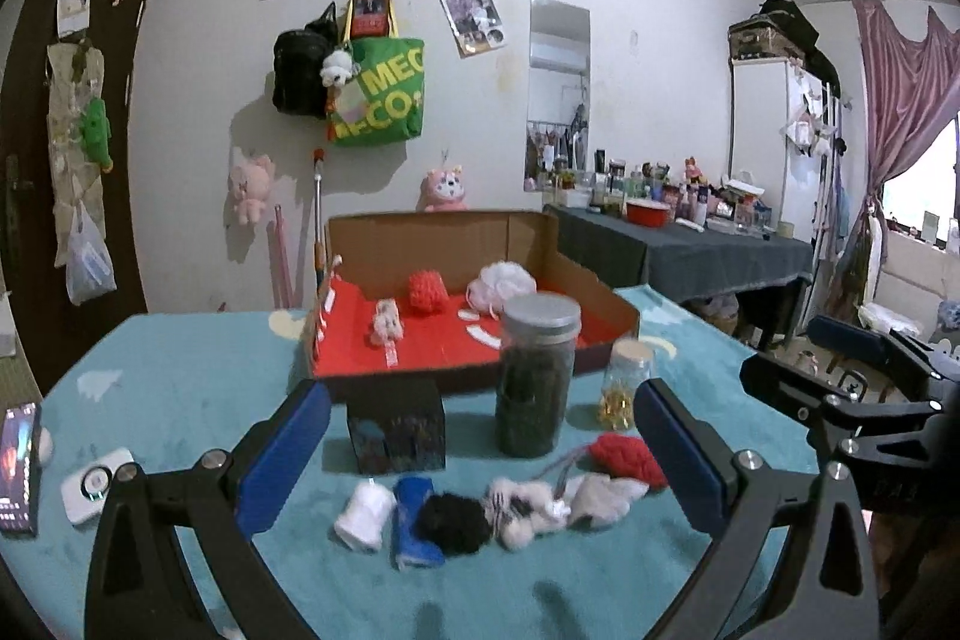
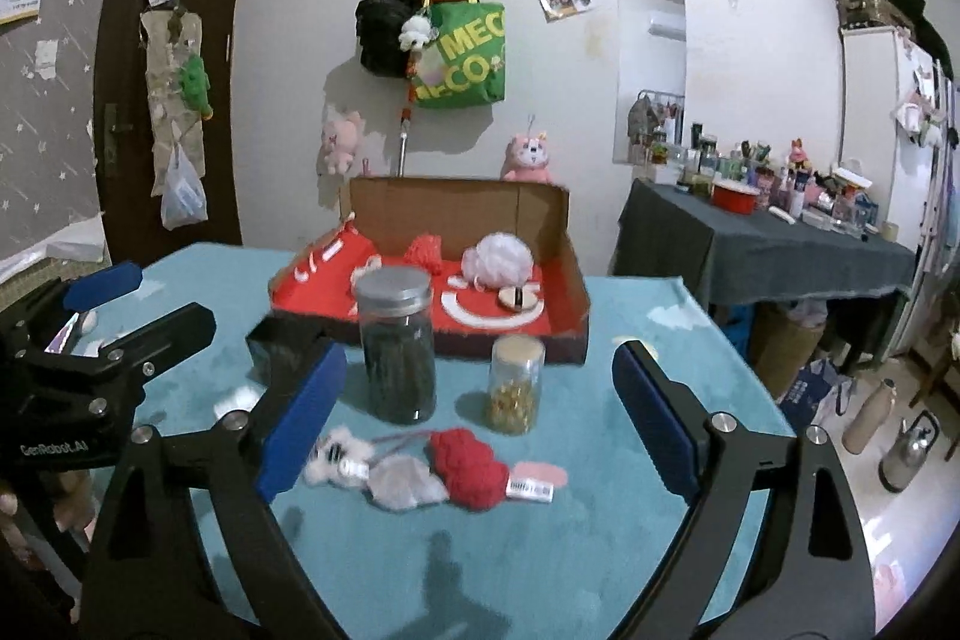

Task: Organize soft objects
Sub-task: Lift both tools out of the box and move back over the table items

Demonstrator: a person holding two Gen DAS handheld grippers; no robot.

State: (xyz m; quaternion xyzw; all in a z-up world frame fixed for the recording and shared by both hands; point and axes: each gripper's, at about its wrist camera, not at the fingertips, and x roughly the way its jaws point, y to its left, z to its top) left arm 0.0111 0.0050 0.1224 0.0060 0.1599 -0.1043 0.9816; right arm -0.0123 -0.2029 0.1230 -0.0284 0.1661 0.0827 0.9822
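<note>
A: Where are the soft things?

B: In a row on the teal counter (image 1: 180, 400): a white roll (image 1: 366, 517), a blue roll (image 1: 416, 529), a black pompom (image 1: 453, 523), a black-and-white fluffy toy (image 2: 336, 457), a grey pouch (image 2: 405, 481) and a red knitted piece (image 2: 471, 466). A red ball (image 1: 427, 289) and a white puff (image 1: 501, 283) already lie in the red-lined cardboard box (image 1: 594, 280) behind.

A: Anything hard to read?

B: The toy and pouch are blurred; from the right wrist view the rolls and the pompom are hidden behind the left prong.

A: What stands around?

B: A tall dark jar (image 1: 534, 379), a small jar of yellow bits (image 2: 516, 385) and a dark box (image 1: 397, 427), between the row and the cardboard box.

A: And the tongs?

B: Left tongs (image 1: 480, 454) wide open, hovering, the row just below and between the prongs. Right tongs (image 2: 474, 400) equally wide and empty, framing the toy, pouch and red piece.
</note>
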